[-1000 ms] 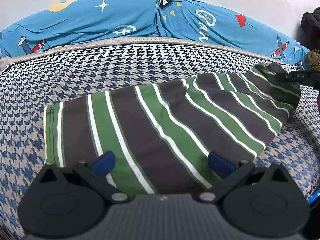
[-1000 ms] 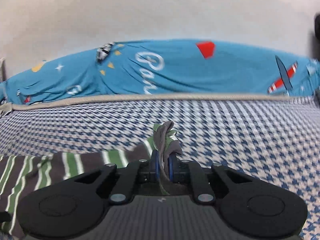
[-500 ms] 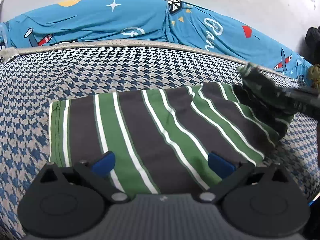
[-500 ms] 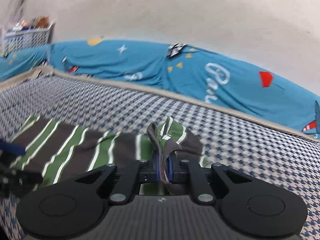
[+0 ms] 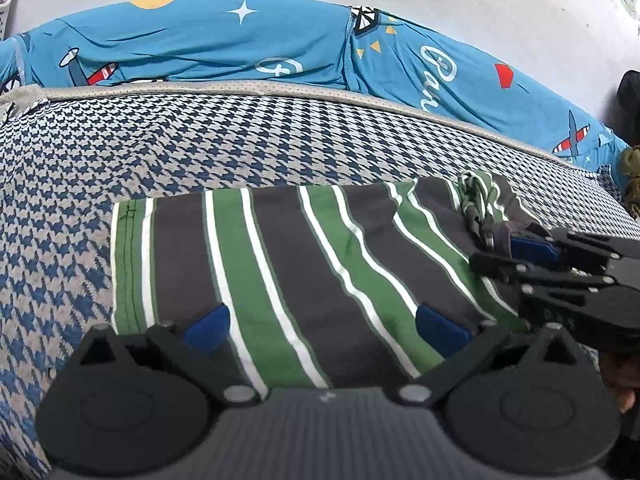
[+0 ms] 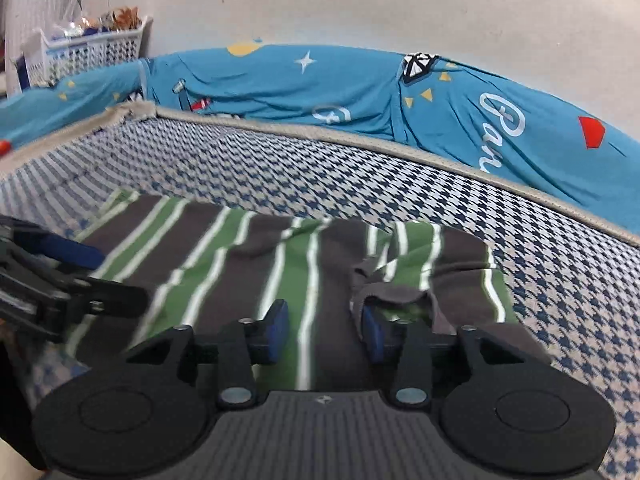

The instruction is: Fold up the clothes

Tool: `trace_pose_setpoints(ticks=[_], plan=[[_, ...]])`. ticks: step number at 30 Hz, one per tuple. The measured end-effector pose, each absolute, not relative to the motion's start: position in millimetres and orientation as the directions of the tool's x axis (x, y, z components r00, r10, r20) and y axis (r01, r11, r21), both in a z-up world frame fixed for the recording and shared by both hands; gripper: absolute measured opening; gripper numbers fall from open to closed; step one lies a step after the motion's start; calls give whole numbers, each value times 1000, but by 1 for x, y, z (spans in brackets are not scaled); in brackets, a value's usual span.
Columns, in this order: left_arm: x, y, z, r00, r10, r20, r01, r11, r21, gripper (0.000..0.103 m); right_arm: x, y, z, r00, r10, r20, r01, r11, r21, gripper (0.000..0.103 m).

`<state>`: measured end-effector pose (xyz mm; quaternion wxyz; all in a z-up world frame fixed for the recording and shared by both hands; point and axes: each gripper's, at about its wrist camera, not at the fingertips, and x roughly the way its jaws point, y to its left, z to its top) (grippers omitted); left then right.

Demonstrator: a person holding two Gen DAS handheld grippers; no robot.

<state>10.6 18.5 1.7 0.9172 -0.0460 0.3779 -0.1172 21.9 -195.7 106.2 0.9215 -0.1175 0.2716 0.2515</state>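
Since the earlier frame my right gripper (image 6: 322, 330) has swung in over the striped garment (image 5: 304, 276) and carried the pinched corner with it, so the cloth now lies doubled back on itself. Its jaws are opening: the blue pads stand apart, and the crumpled grey corner (image 6: 394, 294) hangs against the pad at about 3 o'clock, no longer pinched between the two. My left gripper (image 5: 322, 330) has kept its place low over the near edge of the garment, jaws spread wide with nothing clamped between them. From that left view, the right gripper comes in at 3 o'clock. The garment lies flat on the houndstooth bed cover (image 5: 200, 148), with blue printed bedding (image 5: 224, 48) along the wall at 12 o'clock.
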Motion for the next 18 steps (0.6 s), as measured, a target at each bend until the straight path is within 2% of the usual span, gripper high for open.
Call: trace_pose_setpoints(ticks=[8,13,18], plan=[[8,23,4,694,-243,-678,166,970,-178,103,-1,-213,131,751,441,-492,-499,867,15,43],[8,24,3,698,-233,-677,158,972,-172,103,0,-233,150,845,353,-402,-375,927,25,43],[7,23,3,697,-232,-679,158,973,-170,103,16,-250,157,892,234,-388,-228,972,62,43]])
